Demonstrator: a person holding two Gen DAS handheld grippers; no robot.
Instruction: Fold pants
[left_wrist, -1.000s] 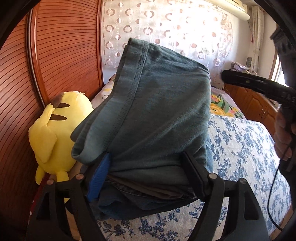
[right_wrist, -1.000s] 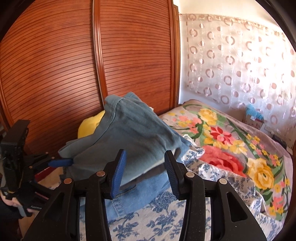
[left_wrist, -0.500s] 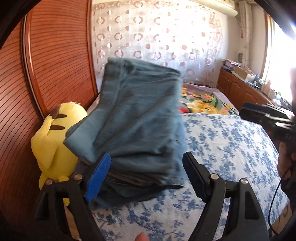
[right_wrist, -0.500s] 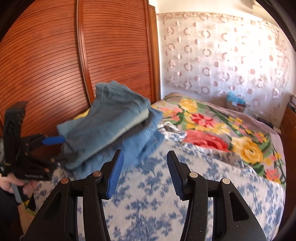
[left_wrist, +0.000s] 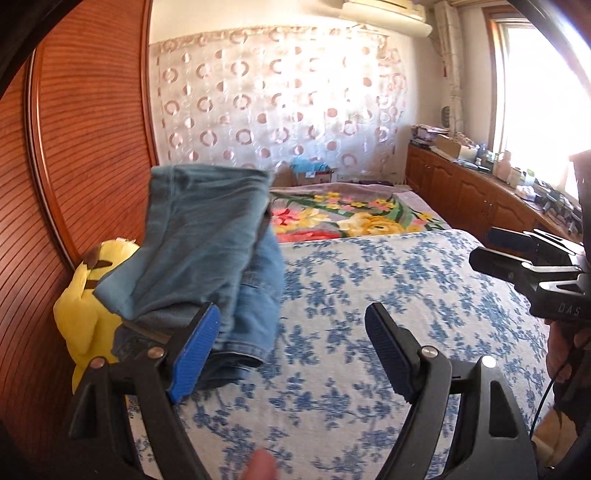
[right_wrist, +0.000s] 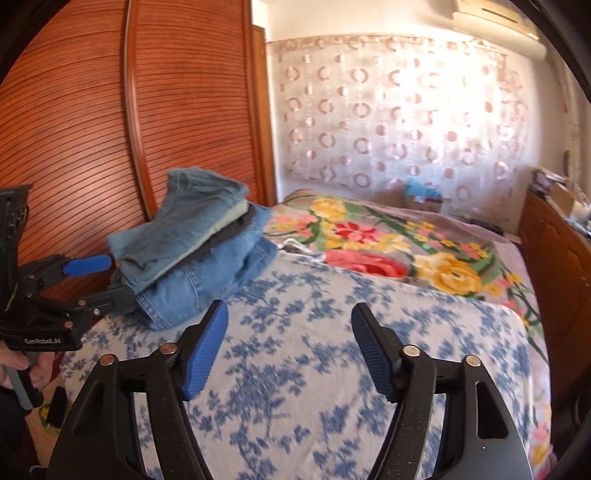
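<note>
A stack of folded pants (left_wrist: 207, 240), teal on top and blue jeans underneath, lies at the bed's left side by the wardrobe; the right wrist view shows the same stack (right_wrist: 195, 251). My left gripper (left_wrist: 291, 308) is open and drawn back, and the stack sits ahead of and beside its left finger. From the right wrist view the left gripper (right_wrist: 120, 278) has its tips at the stack's near corner, with no pad pressing. My right gripper (right_wrist: 290, 308) hangs over bare bedspread, its jaws opening with nothing between them. The right gripper (left_wrist: 517, 258) also shows at the left view's right edge.
A yellow plush toy (left_wrist: 85, 314) leans on the slatted wooden wardrobe (left_wrist: 74, 147) behind the stack. The blue-flowered bedspread (right_wrist: 332, 369) covers the near bed, and a bright floral blanket (right_wrist: 388, 240) lies beyond. Wooden cabinets (left_wrist: 461, 192) line the right wall.
Both grippers have pulled back from the stack, which earlier filled the left jaws and now rests ahead on the bed. The right jaws have spread wider.
</note>
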